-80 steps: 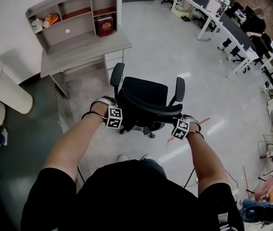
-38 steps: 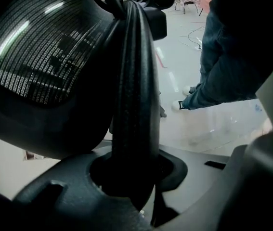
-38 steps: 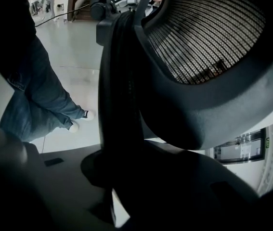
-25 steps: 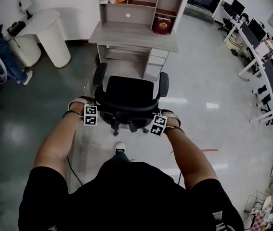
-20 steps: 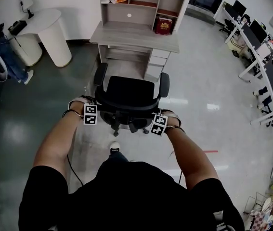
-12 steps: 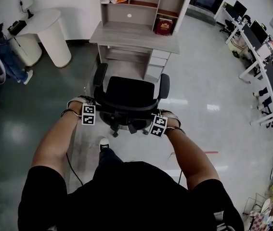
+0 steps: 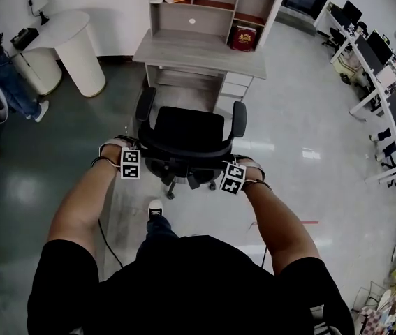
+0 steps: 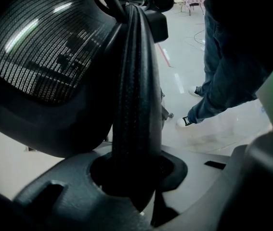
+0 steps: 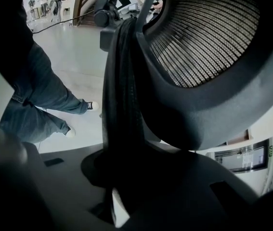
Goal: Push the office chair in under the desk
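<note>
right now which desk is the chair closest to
The grey hutch desk straight ahead of it; the round white table and long white desks are farther.

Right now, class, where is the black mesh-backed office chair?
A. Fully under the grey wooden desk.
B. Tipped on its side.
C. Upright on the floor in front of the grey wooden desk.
C: the black mesh-backed office chair stands upright on its wheels, short of the grey wooden desk, with its whole seat showing in the open.
</note>
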